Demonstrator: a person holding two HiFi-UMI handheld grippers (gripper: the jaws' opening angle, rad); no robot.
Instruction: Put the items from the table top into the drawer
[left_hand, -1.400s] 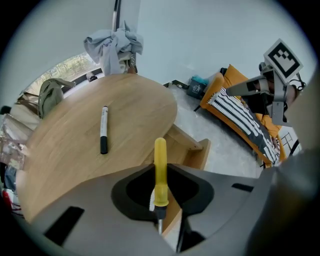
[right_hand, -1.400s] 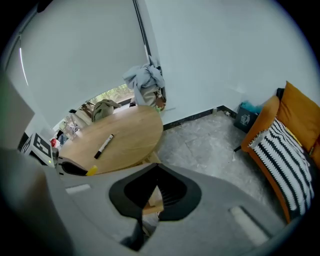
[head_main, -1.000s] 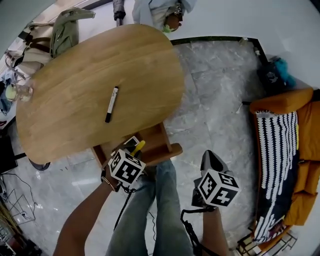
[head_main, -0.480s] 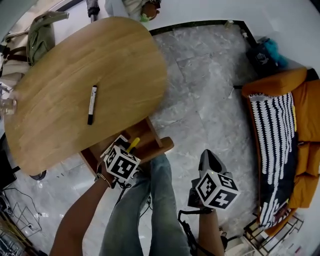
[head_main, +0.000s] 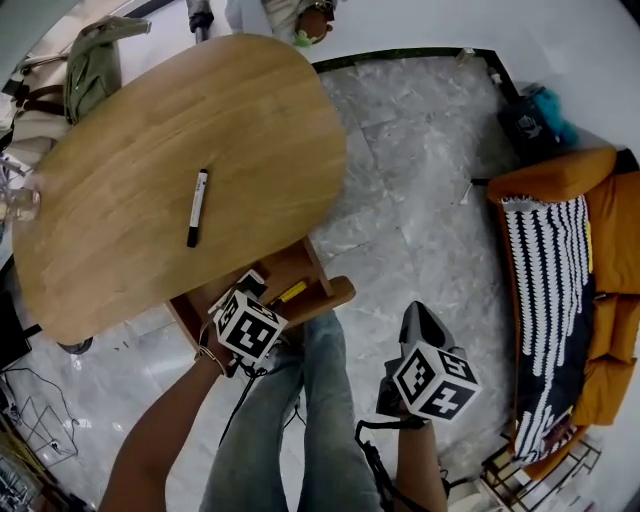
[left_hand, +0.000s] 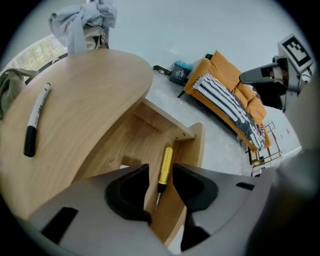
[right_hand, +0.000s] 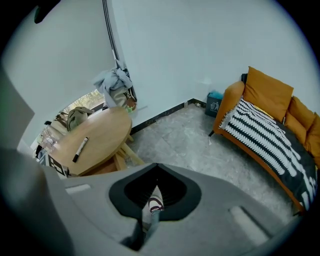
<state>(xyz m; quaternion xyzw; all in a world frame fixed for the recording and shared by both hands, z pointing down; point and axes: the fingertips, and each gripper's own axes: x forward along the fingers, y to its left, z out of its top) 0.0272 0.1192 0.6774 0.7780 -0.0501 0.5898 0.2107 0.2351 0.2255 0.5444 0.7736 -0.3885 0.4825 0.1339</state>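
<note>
An open wooden drawer (head_main: 322, 300) juts out from under the oval wooden table (head_main: 130, 130). A yellow-handled screwdriver (head_main: 292, 292) (left_hand: 165, 164) lies flat on its floor. Just above it hangs my left gripper (head_main: 258, 296) (left_hand: 160, 170). Its jaws have just been opening and stand apart, clear of the tool. A black-and-white marker (head_main: 197, 208) (left_hand: 37, 119) lies on the table top. My right gripper (head_main: 418, 318) (right_hand: 156, 167) hangs over the floor to the right, its jaws shut on nothing.
A person (head_main: 295, 15) stands at the table's far end. A green bag (head_main: 95, 60) and a glass jar (head_main: 20, 205) are at its left. An orange sofa (head_main: 610, 250) with a striped blanket is at the right. My legs (head_main: 300, 420) stand before the drawer.
The screwdriver, held tilted in the left gripper a second ago, now lies flat in the drawer, and the left jaws stand wider. The right gripper has stayed put.
</note>
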